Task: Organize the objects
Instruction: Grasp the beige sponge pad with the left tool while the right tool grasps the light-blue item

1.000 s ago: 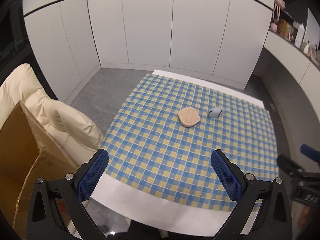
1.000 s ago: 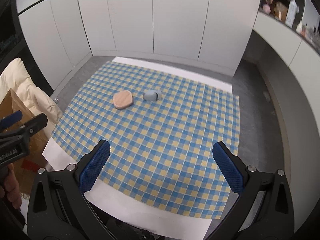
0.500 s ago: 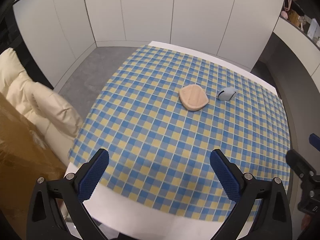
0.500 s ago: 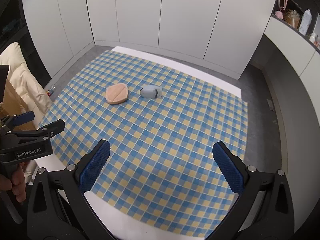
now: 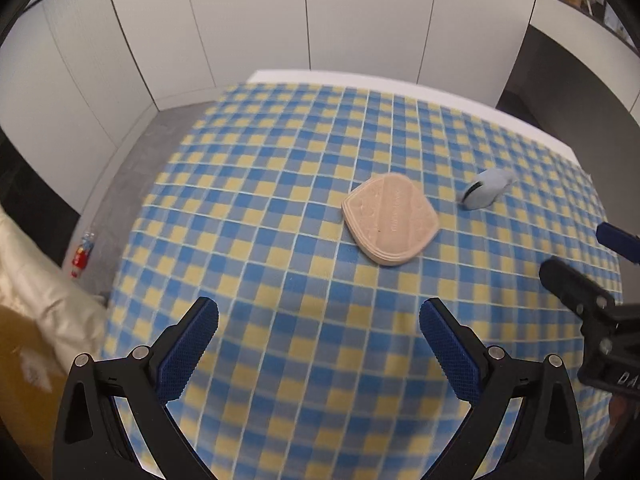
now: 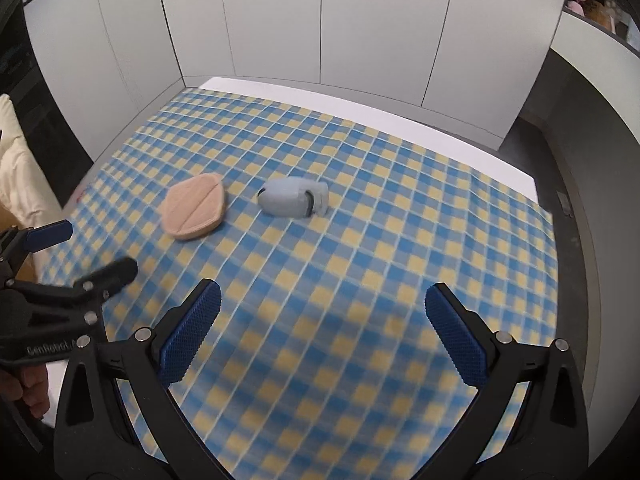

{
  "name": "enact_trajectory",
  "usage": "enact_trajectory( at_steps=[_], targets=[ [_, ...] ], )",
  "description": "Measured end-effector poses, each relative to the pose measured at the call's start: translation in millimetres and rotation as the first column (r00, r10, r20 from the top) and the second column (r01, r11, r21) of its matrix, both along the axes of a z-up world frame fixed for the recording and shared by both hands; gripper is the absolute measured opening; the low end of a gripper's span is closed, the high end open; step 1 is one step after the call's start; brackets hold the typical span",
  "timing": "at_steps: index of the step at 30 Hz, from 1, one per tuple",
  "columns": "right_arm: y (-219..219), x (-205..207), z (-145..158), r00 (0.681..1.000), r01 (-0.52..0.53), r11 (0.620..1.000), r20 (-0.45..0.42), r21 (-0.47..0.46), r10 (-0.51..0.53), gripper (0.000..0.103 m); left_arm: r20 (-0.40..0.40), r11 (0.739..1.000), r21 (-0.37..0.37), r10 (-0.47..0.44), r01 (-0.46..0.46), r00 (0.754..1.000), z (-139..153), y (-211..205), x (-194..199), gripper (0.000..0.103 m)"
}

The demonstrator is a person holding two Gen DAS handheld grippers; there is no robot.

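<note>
Both units are held above the near part of the surface (image 6: 400, 128), which is covered by 1 blue-and-yellow checked cloth (image 5: 280, 240), and both point forward and down. The left hand-held gripper (image 5: 319, 344) has its jaws spread wide with nothing between the blue pads; the right hand-held gripper (image 6: 323, 330) is likewise spread wide and empty. In the right wrist view, the left unit enters from the left edge, with part of a hand (image 6: 24, 384) visible on its grip. 2 task items lie on the cloth: 1 flat tan wooden piece (image 5: 390, 218) with a rounded outline, and 1 pale blue-grey object (image 6: 294, 196) lying on its side. The 2 items are near each other but apart, both well ahead of the fingertips.
</note>
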State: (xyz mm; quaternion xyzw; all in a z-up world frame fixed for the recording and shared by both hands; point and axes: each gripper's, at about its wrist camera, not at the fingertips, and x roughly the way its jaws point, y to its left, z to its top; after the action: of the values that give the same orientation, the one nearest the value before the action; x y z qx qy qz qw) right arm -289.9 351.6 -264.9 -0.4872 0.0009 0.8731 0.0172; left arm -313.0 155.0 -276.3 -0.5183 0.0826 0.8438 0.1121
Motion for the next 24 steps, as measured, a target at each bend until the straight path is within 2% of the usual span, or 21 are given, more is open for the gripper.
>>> enact_trajectory(
  at_steps=[2, 5, 7, 13, 18, 20, 24],
  targets=[
    [0, -11, -9, 1.000, -0.002, 1.000, 0.008, -0.002, 0.002, 0.103, 0.031, 1.000, 0.012, -0.015, 0.014, 0.999, -13, 2, -10, 0.101],
    [-5, -28, -20, 1.000, -0.025, 1.000, 0.009, 0.006, 0.025, 0.103, 0.024, 1.000, -0.003, -0.031, 0.031, 0.999, -27, 6, -18, 0.101],
    [-7, -35, -24, 1.000, -0.029, 0.999, 0.004, 0.013, 0.029, 0.103, 0.002, 0.999, 0.021, -0.045, 0.045, 0.999, -28, 6, -21, 0.101],
    [-4, -59, -40, 1.000, 0.006, 1.000, 0.014, -0.025, -0.005, 0.102, -0.026, 0.993, 0.035, -0.111, 0.112, 0.993, -28, 17, -35, 0.100],
    [-7, -73, -44, 1.000, -0.004, 0.999, -0.006, -0.034, 0.004, 0.100, -0.041, 0.986, 0.040, -0.158, 0.159, 0.987, -27, 28, -44, 0.100],
    [-11, -77, -44, 1.000, -0.021, 1.000, -0.007, -0.021, 0.021, 0.091, -0.041, 0.985, 0.046, -0.162, 0.163, 0.986, -24, 32, -50, 0.098],
    [-15, -81, -43, 1.000, -0.030, 0.999, -0.009, -0.022, 0.030, 0.082, -0.033, 0.984, 0.078, -0.157, 0.159, 0.987, -20, 40, -66, 0.093]
  ],
)
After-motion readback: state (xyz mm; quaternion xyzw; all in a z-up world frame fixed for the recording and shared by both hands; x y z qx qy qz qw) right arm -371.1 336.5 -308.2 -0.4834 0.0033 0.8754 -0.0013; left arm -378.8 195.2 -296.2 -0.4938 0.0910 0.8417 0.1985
